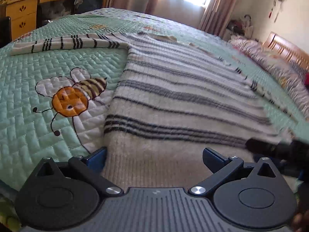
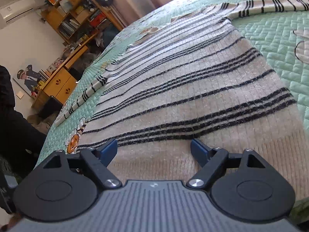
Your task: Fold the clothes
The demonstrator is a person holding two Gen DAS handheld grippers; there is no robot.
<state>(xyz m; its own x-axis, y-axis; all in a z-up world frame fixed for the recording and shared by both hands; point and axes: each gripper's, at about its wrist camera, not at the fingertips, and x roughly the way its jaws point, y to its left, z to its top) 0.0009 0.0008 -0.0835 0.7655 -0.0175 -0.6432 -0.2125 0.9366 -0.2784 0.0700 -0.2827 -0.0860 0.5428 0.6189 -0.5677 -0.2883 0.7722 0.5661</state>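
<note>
A cream sweater with dark stripes [image 1: 183, 96] lies flat on the green quilted bedspread [image 1: 48, 58], sleeves spread out to both sides. My left gripper [image 1: 154, 158] hovers open over the ribbed hem near its left corner, nothing between its blue pads. In the right wrist view the same sweater [image 2: 183, 81] stretches away from me, and my right gripper [image 2: 154, 148] stands open above the hem, pads apart with only cloth below them. A dark blurred shape, likely the right gripper [image 1: 280, 148], shows at the hem's right side.
A bee figure [image 1: 71, 96] is stitched on the quilt left of the sweater. A wooden desk with drawers [image 1: 21, 17] and shelves [image 2: 77, 15] stand beyond the bed. Pillows and a headboard [image 1: 285, 52] lie at the right. A person's dark sleeve [image 2: 11, 116] is at the left edge.
</note>
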